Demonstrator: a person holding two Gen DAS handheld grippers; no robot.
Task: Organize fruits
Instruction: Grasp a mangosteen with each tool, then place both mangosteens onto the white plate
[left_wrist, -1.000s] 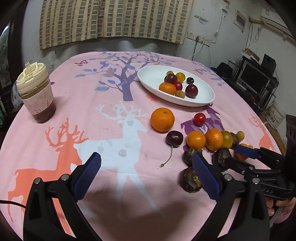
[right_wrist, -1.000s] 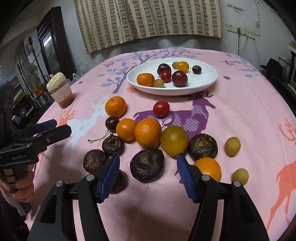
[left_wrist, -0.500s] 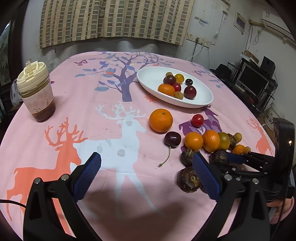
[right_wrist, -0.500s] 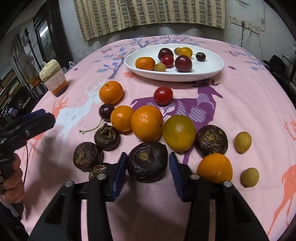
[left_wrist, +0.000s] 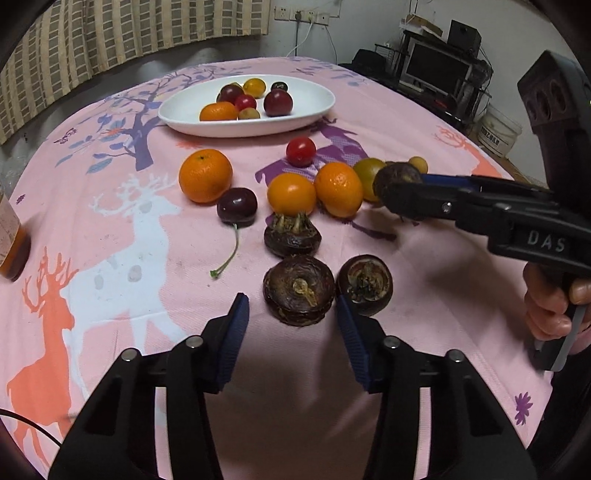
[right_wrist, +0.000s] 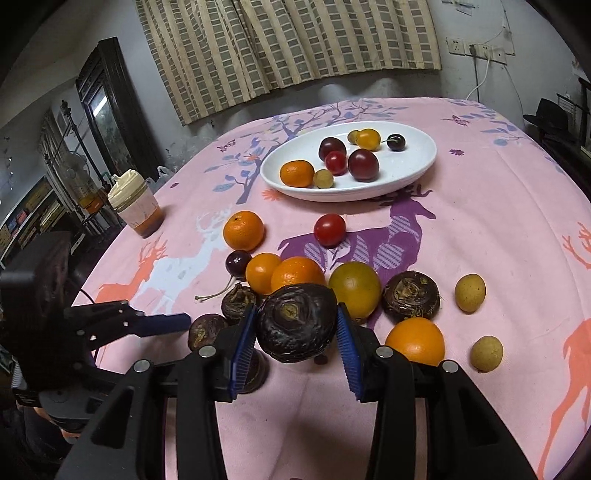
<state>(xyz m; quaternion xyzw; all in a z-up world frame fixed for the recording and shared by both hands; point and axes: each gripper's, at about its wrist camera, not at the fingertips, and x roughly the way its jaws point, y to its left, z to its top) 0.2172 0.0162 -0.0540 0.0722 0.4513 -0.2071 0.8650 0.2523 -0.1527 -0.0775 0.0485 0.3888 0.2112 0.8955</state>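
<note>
- At the far left edge of the worktop stands a cream-lidded plastic cup of brown drink (right_wrist: 136, 206); bare pink deer-printed tablecloth (left_wrist: 122, 236) lies between it and the fruit.
- The left gripper (left_wrist: 293, 325) hovers low with its blue-padded jaws spread wide; a dark brown water chestnut (left_wrist: 299, 290) lies on the cloth just ahead of the gap, touching neither pad, with a second dark chestnut (left_wrist: 365, 284) beside it to the right.
- Beyond them sit a dark cherry with a green stem (left_wrist: 236, 205) and a large orange mandarin (left_wrist: 205, 175), with open cloth to their left.
- The right gripper (right_wrist: 297, 334) pinches a dark purple-brown wrinkled chestnut (right_wrist: 297, 326) between both pads, lifted clear of the cloth.
- The white oval dish (right_wrist: 413, 173) sits near the far edge; its right half is bare.
- Two small tan longans (right_wrist: 470, 293) lie apart at the right.
</note>
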